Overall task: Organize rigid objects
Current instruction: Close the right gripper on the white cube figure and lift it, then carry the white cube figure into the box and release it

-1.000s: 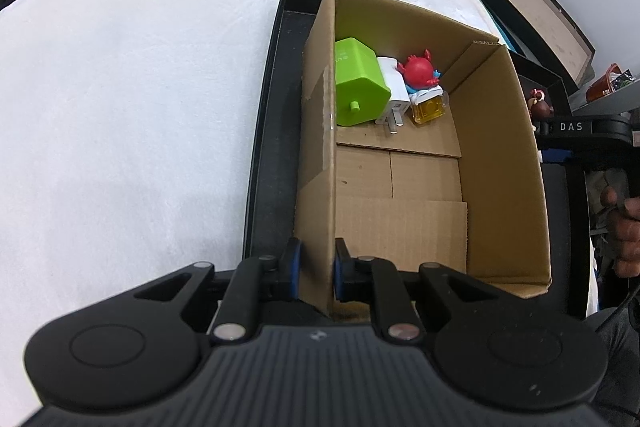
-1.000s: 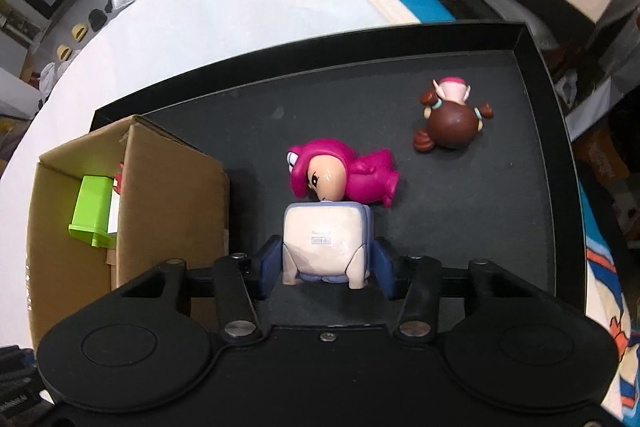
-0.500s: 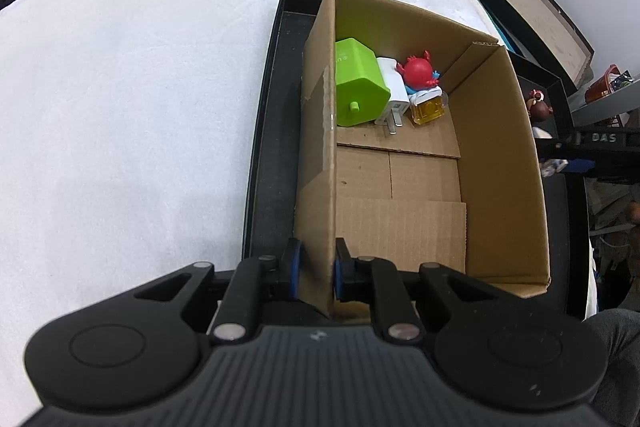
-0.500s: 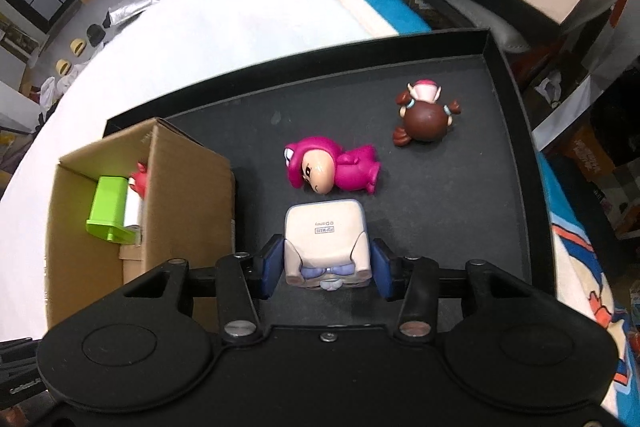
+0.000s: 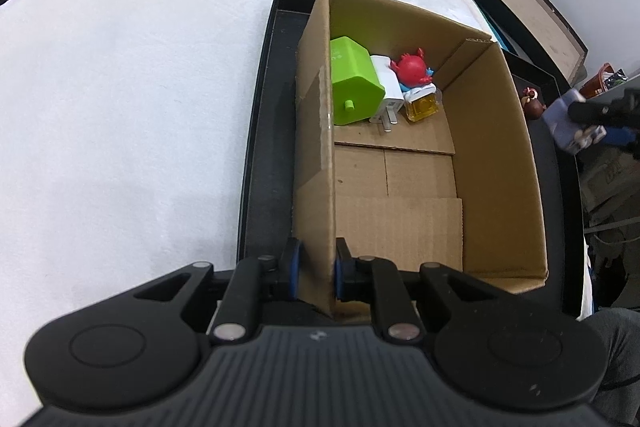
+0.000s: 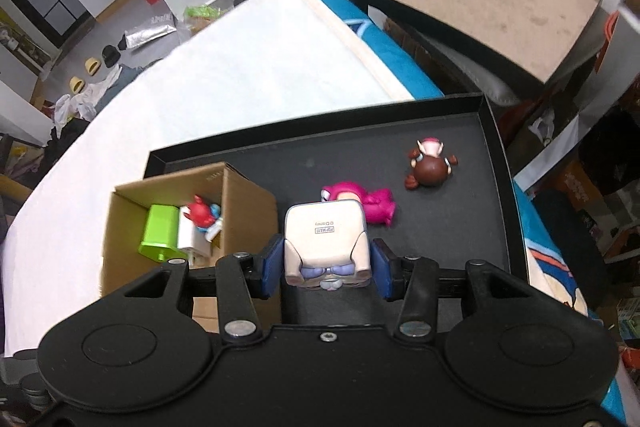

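Note:
My left gripper (image 5: 315, 273) is shut on the near left wall of the open cardboard box (image 5: 316, 147), which stands in a black tray (image 5: 264, 131). At the box's far end lie a green block (image 5: 354, 85), a white plug (image 5: 386, 89), a red figure (image 5: 412, 69) and a yellow cube (image 5: 422, 105). My right gripper (image 6: 325, 269) is shut on a cream square toy (image 6: 325, 241), held above the tray (image 6: 460, 227) to the right of the box (image 6: 248, 203). A pink figure (image 6: 374, 207) and a brown-haired figure (image 6: 430, 167) lie on the tray.
The tray sits on a white cloth table (image 5: 140, 67). A large black-edged box (image 6: 480, 3) with a tan floor stands beyond the table's right side. Clutter lies on the floor at the far left (image 6: 92, 71).
My right gripper has lifted the cream toy higher above the tray, so the tray and figures look smaller. In the left view the toy now shows at the right edge. The left gripper has not moved.

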### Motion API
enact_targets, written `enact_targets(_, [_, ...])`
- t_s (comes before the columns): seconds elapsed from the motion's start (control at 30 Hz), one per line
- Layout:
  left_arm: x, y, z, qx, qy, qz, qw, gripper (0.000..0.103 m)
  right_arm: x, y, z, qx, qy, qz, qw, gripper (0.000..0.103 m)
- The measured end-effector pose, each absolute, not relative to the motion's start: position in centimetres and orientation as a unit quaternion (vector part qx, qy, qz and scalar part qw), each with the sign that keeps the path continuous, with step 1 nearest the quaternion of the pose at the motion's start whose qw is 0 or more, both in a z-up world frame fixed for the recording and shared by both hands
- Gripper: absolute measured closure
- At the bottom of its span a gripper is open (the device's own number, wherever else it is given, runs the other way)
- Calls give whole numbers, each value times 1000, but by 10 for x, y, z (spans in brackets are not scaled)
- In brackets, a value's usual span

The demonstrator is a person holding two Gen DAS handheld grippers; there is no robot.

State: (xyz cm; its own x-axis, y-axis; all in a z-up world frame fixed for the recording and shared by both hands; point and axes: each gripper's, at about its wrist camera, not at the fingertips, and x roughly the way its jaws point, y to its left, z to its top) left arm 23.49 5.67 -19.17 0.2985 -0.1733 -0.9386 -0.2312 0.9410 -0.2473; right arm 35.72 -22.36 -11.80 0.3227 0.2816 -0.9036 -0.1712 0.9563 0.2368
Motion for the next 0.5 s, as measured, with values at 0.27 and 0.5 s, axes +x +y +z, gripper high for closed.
enact_targets(0.27, [234,60,-192,-175,593,14,786,87,352,-200,-96,48,553,153,817,58])
enact_targets(0.5, [233,63,-193,-184,590,8,786,86,348,-172,-84,45,544,176,819,58])
